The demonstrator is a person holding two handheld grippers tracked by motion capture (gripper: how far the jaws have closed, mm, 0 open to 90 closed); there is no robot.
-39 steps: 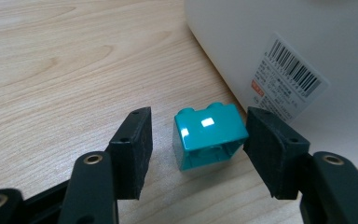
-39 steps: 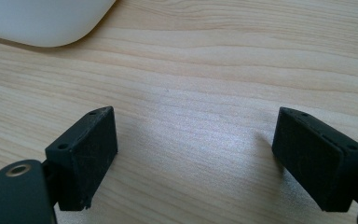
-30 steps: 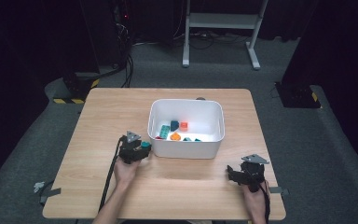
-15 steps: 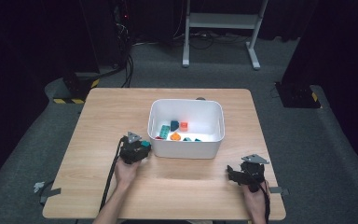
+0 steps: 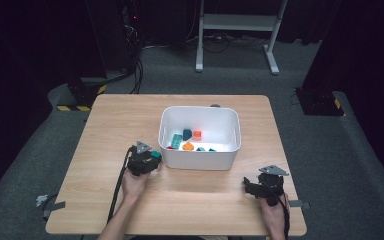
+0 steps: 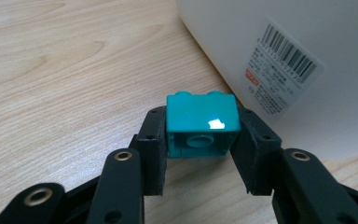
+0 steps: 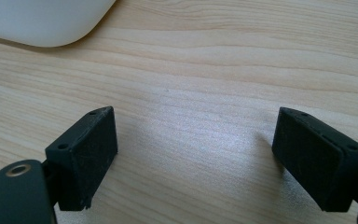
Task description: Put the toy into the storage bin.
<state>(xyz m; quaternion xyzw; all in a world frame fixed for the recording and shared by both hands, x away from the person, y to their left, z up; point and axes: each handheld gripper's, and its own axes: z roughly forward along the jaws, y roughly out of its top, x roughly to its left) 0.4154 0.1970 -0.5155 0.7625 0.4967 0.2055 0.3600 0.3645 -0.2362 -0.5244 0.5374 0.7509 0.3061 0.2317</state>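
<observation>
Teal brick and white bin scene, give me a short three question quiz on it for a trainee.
1. True or false: the left gripper is shut on the teal brick.
2. The right gripper holds: A) an orange brick, B) nothing, C) the bin's rim.
3. Where does the white bin stand relative to the held brick in the high view?

Key
1. True: both pads press its sides, the jaws having just been closing.
2. B: its jaws stand open over bare wooden table.
3. Just to the brick's right, close beside it, with more coloured pieces inside.
</observation>
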